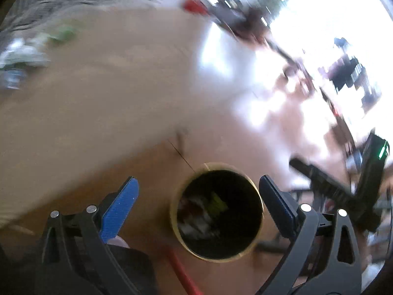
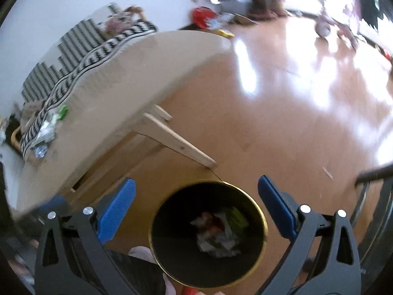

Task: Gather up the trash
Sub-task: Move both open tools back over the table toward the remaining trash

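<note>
Two blurred fisheye views, both looking steeply down at a wooden floor [image 2: 282,113]. Centre of each view: a round black waste bin [image 2: 172,253] with a gold rim, standing on the floor beside a pale wooden bench [image 2: 137,73]. Inside the bin: crumpled white paper [image 2: 216,243], a yellow-green scrap [image 2: 237,217] and something reddish, all lying at the bottom.

Left gripper [image 1: 199,196]: blue pads spread wide, released, nothing between them, poised above the bin's mouth. Right gripper [image 2: 196,198]: likewise spread wide and holding nothing, also above the bin.

On the far end of the bench: more litter [image 2: 48,129], including clear wrappers, a small green piece [image 2: 63,111] and a crushed blue-and-white item, too blurred to name. Behind the bench: a black-and-white striped cloth [image 2: 81,49] against a white wall. Further off: bright window glare on the floor and assorted clutter, too smeared to identify. At the bottom edge of the left view: a thin red stick-like object [image 1: 183,272] on the floor near the bin.
</note>
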### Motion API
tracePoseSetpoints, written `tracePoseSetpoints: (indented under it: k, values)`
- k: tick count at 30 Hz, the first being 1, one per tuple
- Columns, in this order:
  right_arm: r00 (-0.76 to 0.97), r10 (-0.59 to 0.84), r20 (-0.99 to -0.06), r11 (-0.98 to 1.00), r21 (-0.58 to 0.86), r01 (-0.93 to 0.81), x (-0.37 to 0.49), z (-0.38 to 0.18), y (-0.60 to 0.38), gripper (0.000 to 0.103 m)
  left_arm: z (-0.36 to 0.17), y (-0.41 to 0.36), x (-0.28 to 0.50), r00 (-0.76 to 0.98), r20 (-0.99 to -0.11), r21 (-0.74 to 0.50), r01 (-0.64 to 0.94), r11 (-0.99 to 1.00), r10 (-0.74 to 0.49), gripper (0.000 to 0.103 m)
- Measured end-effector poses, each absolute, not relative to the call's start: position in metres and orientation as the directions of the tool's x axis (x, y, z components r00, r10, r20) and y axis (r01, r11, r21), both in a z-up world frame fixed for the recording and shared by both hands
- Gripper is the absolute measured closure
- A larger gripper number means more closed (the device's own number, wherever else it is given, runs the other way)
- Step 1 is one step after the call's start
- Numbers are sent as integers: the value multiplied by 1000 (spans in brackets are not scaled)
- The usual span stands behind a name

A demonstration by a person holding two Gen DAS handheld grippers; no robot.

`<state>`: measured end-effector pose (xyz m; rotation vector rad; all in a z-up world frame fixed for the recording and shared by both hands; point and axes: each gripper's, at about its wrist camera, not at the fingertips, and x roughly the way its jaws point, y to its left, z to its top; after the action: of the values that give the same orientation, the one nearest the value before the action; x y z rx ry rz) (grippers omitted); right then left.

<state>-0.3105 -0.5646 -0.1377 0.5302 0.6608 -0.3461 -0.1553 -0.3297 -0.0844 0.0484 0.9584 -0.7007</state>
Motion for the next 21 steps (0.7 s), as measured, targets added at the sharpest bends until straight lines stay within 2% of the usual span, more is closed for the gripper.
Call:
tracePoseSetpoints:
  k: [4,6,8,11,16,21]
  values:
    - [781,-83,-619,888,309,340,-257,-112,-519,7,-46,-257,-117,545,-721,-218,407,887,-428,7]
    - [801,-46,-597,918,290,269,-229,-100,-494,7,-36,-215,-96,623,-714,-162,297,941,-320,7]
    - [813,-19,-582,935,278,221,-206,-92,-475,7,-32,-175,-75,658,-720,-126,190,974,-222,7]
    - [825,27,-565,947,280,161,-170,-80,-451,7,-35,-134,-50,648,-749,-121,77,990,-142,6]
    - [834,59,-548,955,274,113,-118,-58,-420,7,-39,-113,-20,614,-782,-80,67,995,-104,6]
    - [824,80,-561,959,269,90,-87,-59,-407,7,-43,-125,6,588,-794,-83,153,985,-158,6]
